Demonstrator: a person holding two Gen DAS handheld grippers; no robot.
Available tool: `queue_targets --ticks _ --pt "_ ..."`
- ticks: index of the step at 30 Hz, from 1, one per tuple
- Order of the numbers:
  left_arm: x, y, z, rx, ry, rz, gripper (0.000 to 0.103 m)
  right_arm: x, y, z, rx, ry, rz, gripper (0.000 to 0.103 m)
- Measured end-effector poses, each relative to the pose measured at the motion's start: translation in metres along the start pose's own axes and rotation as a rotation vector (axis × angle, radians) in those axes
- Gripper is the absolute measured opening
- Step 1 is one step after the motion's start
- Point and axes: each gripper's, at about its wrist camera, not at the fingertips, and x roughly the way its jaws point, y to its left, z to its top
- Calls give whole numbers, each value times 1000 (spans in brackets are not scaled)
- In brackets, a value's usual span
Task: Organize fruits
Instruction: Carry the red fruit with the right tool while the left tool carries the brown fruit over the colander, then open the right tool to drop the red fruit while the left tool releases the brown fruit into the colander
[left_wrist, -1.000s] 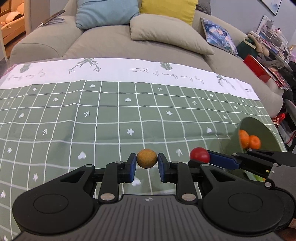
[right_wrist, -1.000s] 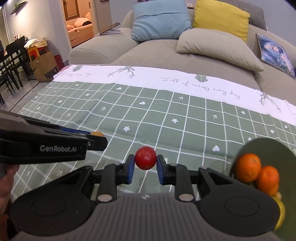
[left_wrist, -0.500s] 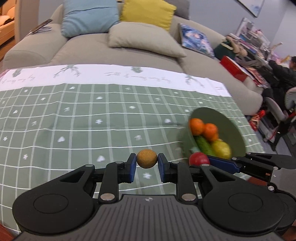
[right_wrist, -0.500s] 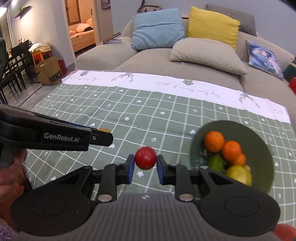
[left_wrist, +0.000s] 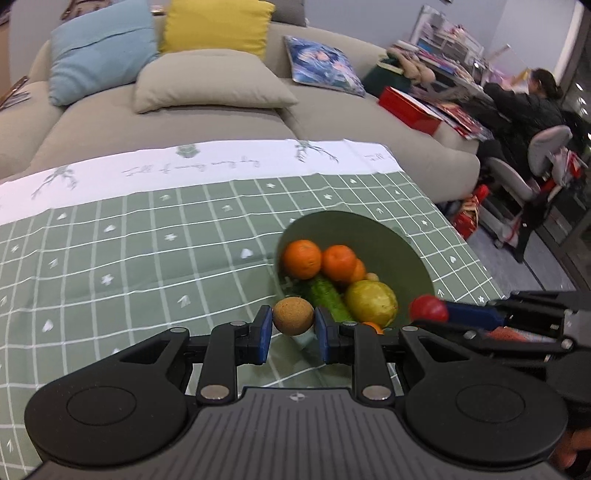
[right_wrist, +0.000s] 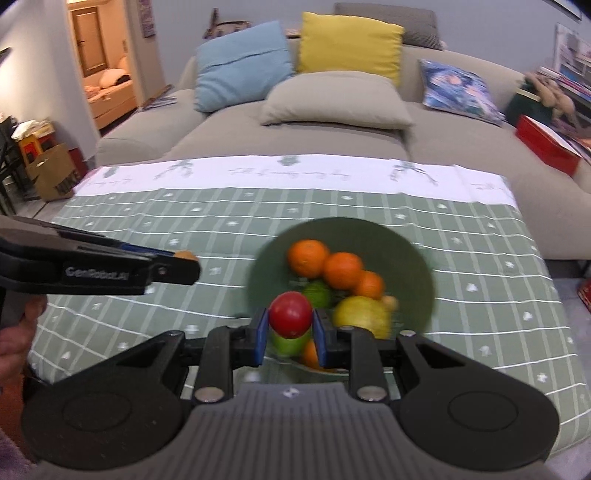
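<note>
- Two fruits are being carried: a round brown rough-skinned fruit (left_wrist: 293, 316) is being pinched in the left gripper (left_wrist: 292, 329), a glossy red round fruit (right_wrist: 290, 314) in the right gripper (right_wrist: 290, 334).
- The dark green round bowl (right_wrist: 413, 258), near the table's right edge on the green checked tablecloth (right_wrist: 184, 214), is already being filled with oranges (right_wrist: 308, 257).
- Each fruit is best being lowered close over the pile before the jaws are widened, one gripper at a time, so nothing is being knocked out.

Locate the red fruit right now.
The red fruit is clamped between the right gripper fingers, in front of the green bowl near its front rim. In the left wrist view it shows at right, beside the yellow-green fruit.
</note>
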Motion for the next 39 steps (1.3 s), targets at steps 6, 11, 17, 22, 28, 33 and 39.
queue_targets --ticks 6,11,17,22,28,33,39 --pt "34 -13 17 33 50 -16 27 20 -32 13 -25 27 -28 21" --pt "64 -22 26 99 108 -1 27 50 -42 21 -61 65 29 21" --pt "90 -24 28 159 187 14 27 86 -41 26 -94 127 68 21" --pt "106 -19 30 170 225 11 27 111 -45 31 -96 171 91 21" --pt "113 -18 34 189 227 -5 27 124 -49 31 -91 201 105 21" --pt "115 -16 35 191 239 -22 27 125 -51 32 -85 202 117 22" --pt "115 -14 36 193 241 -28 32 123 -51 33 -85 205 121 22"
